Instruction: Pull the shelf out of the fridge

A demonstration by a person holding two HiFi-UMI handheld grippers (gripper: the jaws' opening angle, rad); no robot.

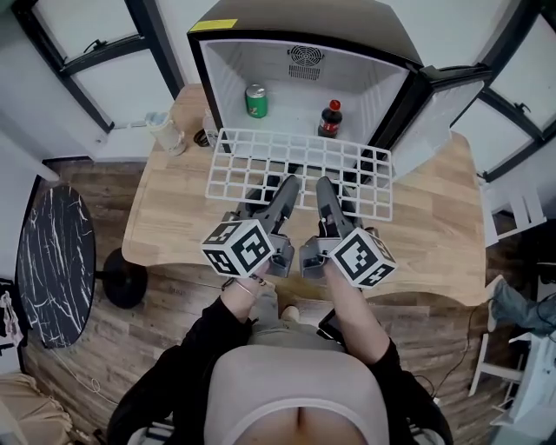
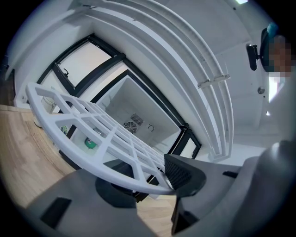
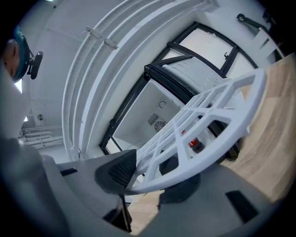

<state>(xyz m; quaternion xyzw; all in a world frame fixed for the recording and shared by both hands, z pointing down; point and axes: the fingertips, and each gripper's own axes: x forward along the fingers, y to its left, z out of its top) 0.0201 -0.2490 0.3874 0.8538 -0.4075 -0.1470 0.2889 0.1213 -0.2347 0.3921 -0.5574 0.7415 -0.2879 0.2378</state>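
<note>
— Where's the shelf (image 2: 112, 174)?

— Fully outside the fridge (image 1: 261, 52), over the wooden table (image 1: 174, 217) just in front of the open door. It's a white plastic grid. Its far edge is near the fridge opening and its near edge is toward the person.

— And the tongs?

— Both are pinching that near edge, side by side. The left gripper (image 2: 152, 185) has its ribbed pad on top of the rim and its other jaw underneath. The right gripper (image 3: 148, 180) clamps the rim the same way, mirrored. The gripped edge is held up off the table; I can't tell whether the far edge touches it.

— Any writing to read?

— Nothing legible. Inside the fridge a green can (image 1: 255, 101) stands on the left, and a dark bottle (image 1: 329, 119) with a red cap and red label stands on the right, but the print on both is too small. A yellow sticker (image 1: 214, 25) sits on the fridge's top corner, its text unreadable. The cubes on the grippers carry only black-and-white square markers.

— Anything else on the table?

— A pale cup (image 1: 163, 130) left of the fridge.
</note>
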